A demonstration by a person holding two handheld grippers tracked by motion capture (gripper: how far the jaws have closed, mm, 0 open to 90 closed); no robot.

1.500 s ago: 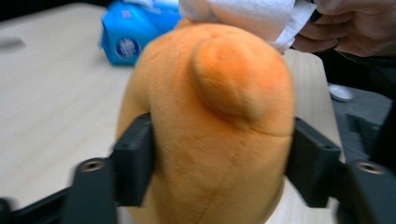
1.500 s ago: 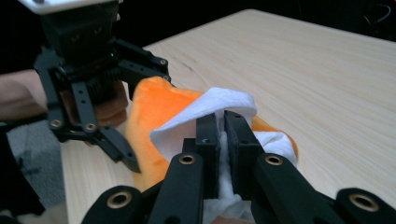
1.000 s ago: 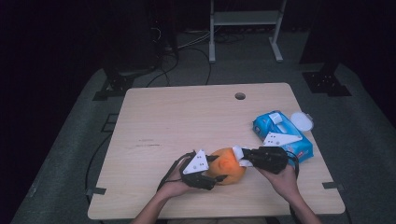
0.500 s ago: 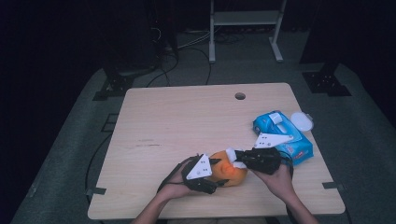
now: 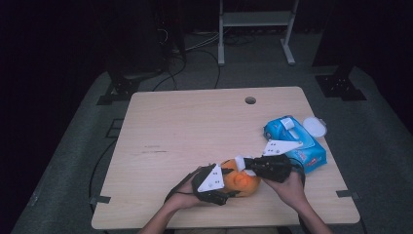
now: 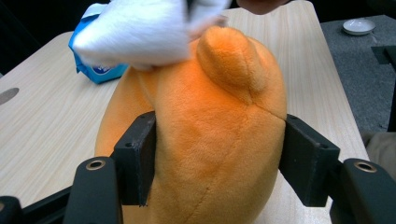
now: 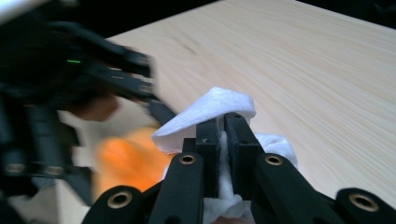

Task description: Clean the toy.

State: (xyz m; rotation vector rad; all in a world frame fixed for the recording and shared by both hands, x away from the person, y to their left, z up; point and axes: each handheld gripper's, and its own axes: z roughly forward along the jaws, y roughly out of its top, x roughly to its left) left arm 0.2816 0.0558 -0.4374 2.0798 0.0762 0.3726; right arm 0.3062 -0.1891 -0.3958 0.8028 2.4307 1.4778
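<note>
An orange plush toy (image 5: 240,181) lies near the table's front edge. My left gripper (image 5: 225,187) is shut on it, one jaw pressed into each side of its body (image 6: 212,140). My right gripper (image 5: 245,165) is shut on a white wipe (image 7: 219,108), which rests against the top of the toy (image 6: 140,28). In the right gripper view the toy (image 7: 126,161) is a blurred orange patch beside the left gripper's black frame.
A blue pack of wipes (image 5: 295,141) with its white lid open lies at the right of the table (image 5: 195,126), just behind my right hand. A small round hole (image 5: 250,100) sits near the far edge. Dark floor and cables surround the table.
The right gripper has moved left with the white wipe onto the top of the toy. The left gripper stays clamped on the toy, shifted slightly.
</note>
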